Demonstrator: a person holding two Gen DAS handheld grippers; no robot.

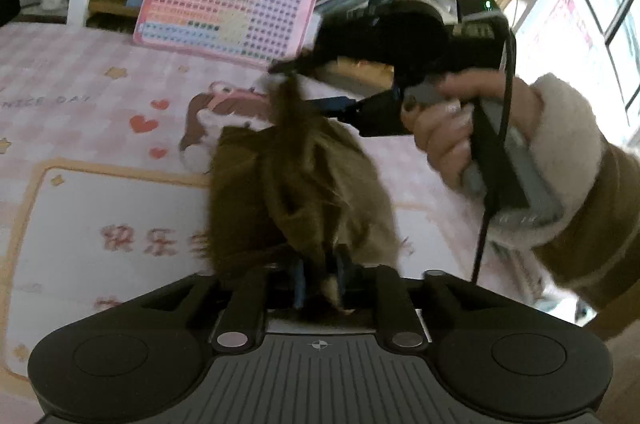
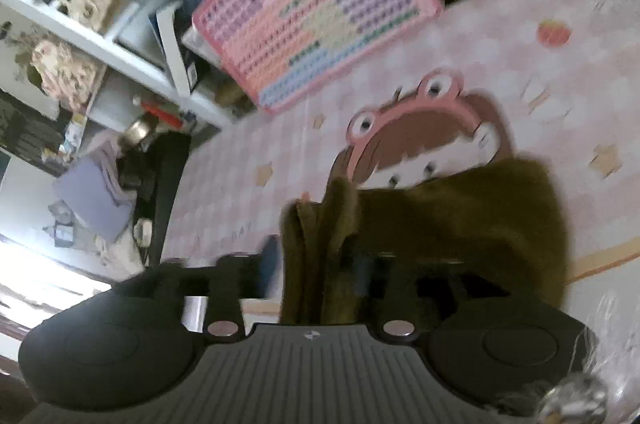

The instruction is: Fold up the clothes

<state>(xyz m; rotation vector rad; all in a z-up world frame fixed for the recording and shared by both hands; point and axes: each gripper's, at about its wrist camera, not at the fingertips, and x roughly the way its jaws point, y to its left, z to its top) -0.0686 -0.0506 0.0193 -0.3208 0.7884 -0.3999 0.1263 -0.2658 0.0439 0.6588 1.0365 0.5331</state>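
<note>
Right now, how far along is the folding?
Early to midway, I'd say. Done: the brown cloth is picked up, bunched. In hand: the left gripper pinches its near end, the right gripper its far end, above the pink mat. Left: no flat, neat fold shows yet.

The garment [image 1: 296,184] is a small piece of olive-brown cloth with a soft, slightly fuzzy surface. It hangs bunched and creased in the air above the pink mat [image 1: 100,84], not spread flat. In the left wrist view 1 narrow twisted end rises to a point while the wider body fans downward in deep vertical folds. In the right wrist view the same cloth [image 2: 460,216] is blurred; a gathered edge of 2 or 3 stacked folds stands upright at its left side, and the rest drapes to the right.
</note>
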